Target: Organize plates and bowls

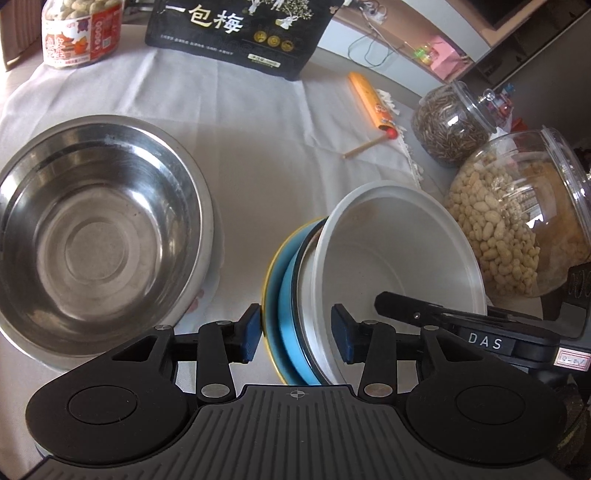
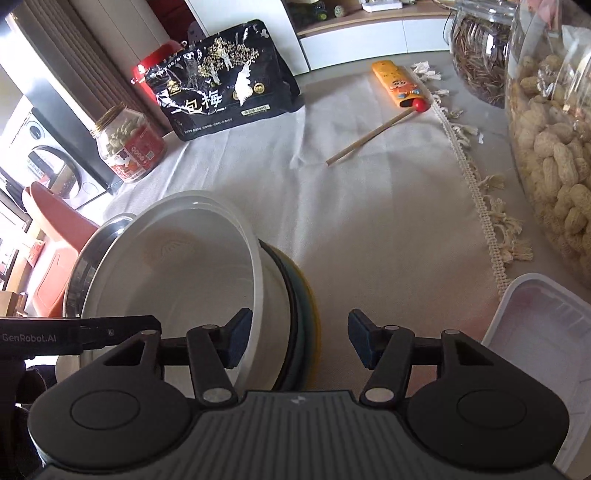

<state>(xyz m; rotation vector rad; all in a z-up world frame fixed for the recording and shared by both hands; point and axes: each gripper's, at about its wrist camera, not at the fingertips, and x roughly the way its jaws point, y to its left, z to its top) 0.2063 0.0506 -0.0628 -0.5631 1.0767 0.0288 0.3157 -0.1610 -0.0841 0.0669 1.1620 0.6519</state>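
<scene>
White tablecloth (image 1: 258,147) over a round table, fringed along its right edge, shelving behind. At the far edge, a black snack bag (image 1: 236,33) beside a labelled nut jar (image 1: 81,33). Off the fringed edge, a glass jar of peanuts (image 1: 517,229) and a jar of dark seeds (image 1: 447,122). Toward the near edge on the left, an empty steel bowl (image 1: 99,229), upright. Just beside it, between it and the fringe, a tilted nested stack: white bowl (image 1: 399,258) on the inside, blue dish (image 1: 291,332) with a yellow rim on the outside.

Left gripper (image 1: 297,334) spread across the stack's rims, one pad at the yellow edge, the other inside the white bowl and clear of its wall; no pinch.

Right gripper (image 2: 300,339) likewise spread, straddling the opposite side: one pad inside the white bowl, the other apart from the yellow rim. Near right corner: a clear plastic tray (image 2: 546,350).
</scene>
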